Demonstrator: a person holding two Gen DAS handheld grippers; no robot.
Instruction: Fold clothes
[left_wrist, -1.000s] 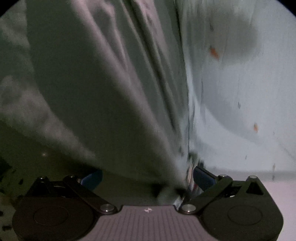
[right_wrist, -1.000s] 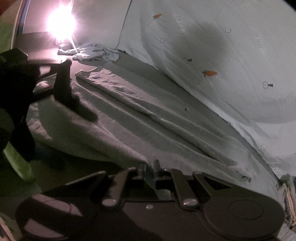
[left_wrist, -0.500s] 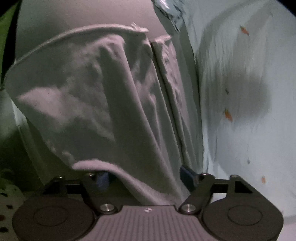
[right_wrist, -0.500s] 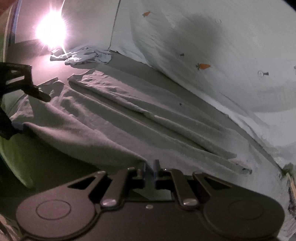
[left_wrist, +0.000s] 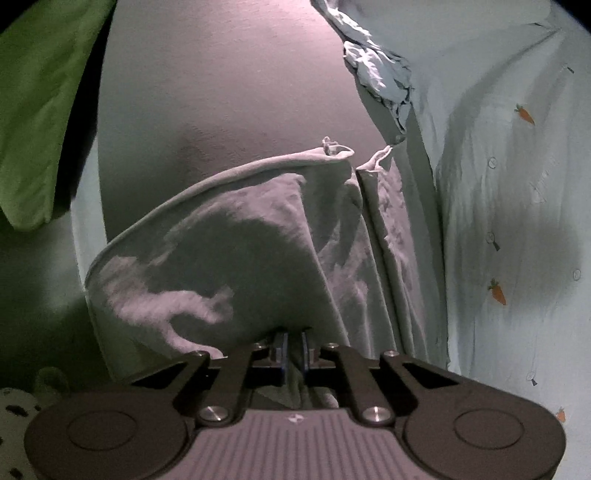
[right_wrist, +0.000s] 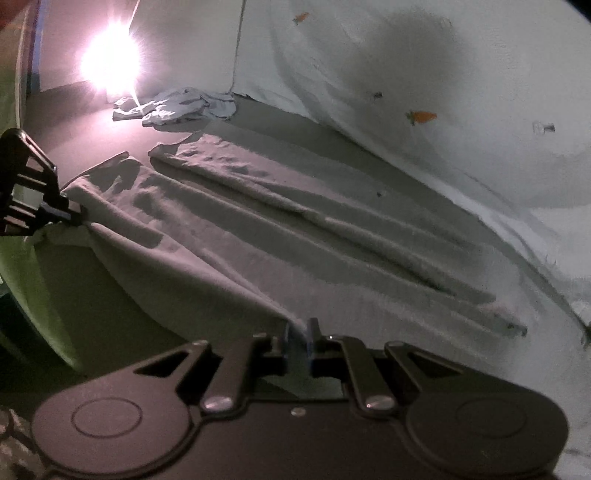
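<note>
A grey garment (left_wrist: 258, 240) lies spread lengthwise on a dark surface, with long folds running away from me (right_wrist: 258, 229). My left gripper (left_wrist: 293, 343) is at the garment's near edge; its jaws are closing and the cloth is pinched between the blue pads. The right wrist view shows that same left gripper (right_wrist: 72, 216) at the far left, holding a raised corner of the cloth. At the other near corner my right gripper (right_wrist: 298, 334) is shut on the garment's edge, and the fabric stretches taut between the two grips.
A crumpled light blue cloth (right_wrist: 181, 107) lies beyond the garment. A white sheet with carrot prints (left_wrist: 517, 221) rises along the right side. Green fabric (left_wrist: 37, 92) hangs at the left. A bright lamp (right_wrist: 109, 62) glares at the back left.
The left gripper's jaws went from wide open to closed on the garment's edge as it drew back from the cloth. In the right wrist view it moved left. The right gripper kept its grip.
</note>
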